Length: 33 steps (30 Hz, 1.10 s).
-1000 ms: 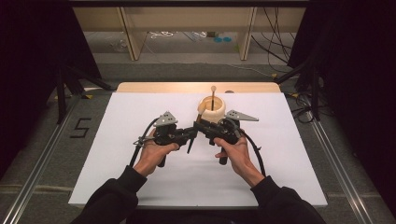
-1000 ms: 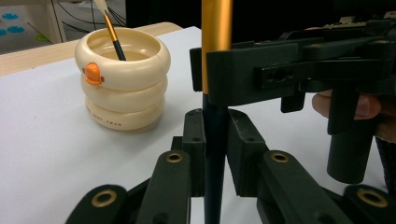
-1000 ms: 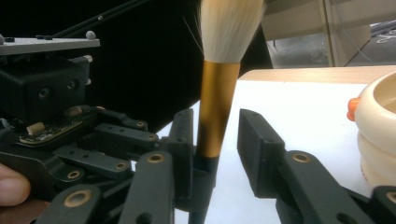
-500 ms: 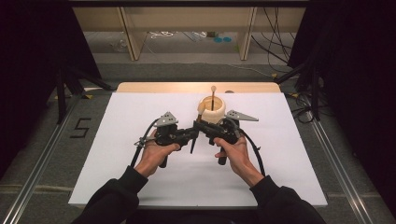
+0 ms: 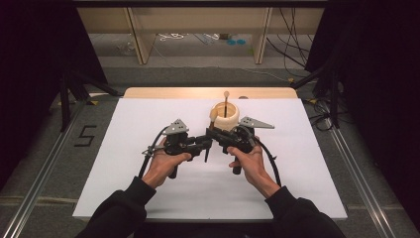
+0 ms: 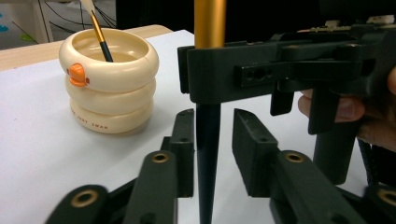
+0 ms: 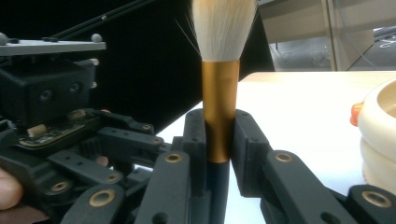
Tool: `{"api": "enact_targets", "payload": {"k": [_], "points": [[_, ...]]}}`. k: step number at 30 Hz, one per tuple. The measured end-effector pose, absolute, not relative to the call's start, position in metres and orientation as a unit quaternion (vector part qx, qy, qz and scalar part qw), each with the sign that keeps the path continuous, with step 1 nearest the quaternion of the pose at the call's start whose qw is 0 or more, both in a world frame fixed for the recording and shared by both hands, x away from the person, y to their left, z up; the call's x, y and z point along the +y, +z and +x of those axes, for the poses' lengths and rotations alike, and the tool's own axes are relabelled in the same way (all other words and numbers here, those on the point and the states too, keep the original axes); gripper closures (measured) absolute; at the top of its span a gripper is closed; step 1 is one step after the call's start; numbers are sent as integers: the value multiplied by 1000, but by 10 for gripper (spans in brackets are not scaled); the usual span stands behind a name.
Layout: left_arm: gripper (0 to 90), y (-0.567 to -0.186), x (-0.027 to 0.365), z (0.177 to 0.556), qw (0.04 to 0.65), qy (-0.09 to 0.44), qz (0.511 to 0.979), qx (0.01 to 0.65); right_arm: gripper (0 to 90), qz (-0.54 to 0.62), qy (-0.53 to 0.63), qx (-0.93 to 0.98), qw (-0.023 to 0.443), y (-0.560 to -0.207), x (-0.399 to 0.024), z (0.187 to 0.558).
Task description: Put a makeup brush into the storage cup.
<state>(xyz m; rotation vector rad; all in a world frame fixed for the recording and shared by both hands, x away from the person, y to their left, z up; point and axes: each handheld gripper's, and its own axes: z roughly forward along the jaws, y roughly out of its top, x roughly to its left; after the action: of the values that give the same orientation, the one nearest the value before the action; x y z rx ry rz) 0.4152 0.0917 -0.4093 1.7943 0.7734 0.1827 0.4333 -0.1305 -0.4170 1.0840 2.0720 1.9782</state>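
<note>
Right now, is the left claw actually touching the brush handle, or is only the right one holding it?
Apart. The left gripper view shows the left claw open, with gaps on both sides of the brush handle. The right gripper view shows the right claw clamped on its gold collar.

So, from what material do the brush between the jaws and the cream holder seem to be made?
Brush: the gold ferrule looks like brushed metal with a dull satin sheen; the dark tapered handle looks lacquered, wood or plastic, I cannot tell; the pale bristles are fine soft hair, with stray strands showing. Holder: probably glossy plastic or glazed ceramic, smooth stacked rings with soft highlights.
</note>
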Motion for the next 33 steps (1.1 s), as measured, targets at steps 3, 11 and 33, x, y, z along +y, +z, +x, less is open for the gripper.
{"api": "enact_targets", "payload": {"k": [3,11,33], "points": [[567,-410,92,414,551,85,764,324,774,350,644,679,48,-416,-132,434],[353,-411,98,408,533,106,772,330,774,341,632,692,72,-414,-135,434],[177,-428,140,370,508,141,773,351,773,345,619,697,106,-403,-152,450]]}}
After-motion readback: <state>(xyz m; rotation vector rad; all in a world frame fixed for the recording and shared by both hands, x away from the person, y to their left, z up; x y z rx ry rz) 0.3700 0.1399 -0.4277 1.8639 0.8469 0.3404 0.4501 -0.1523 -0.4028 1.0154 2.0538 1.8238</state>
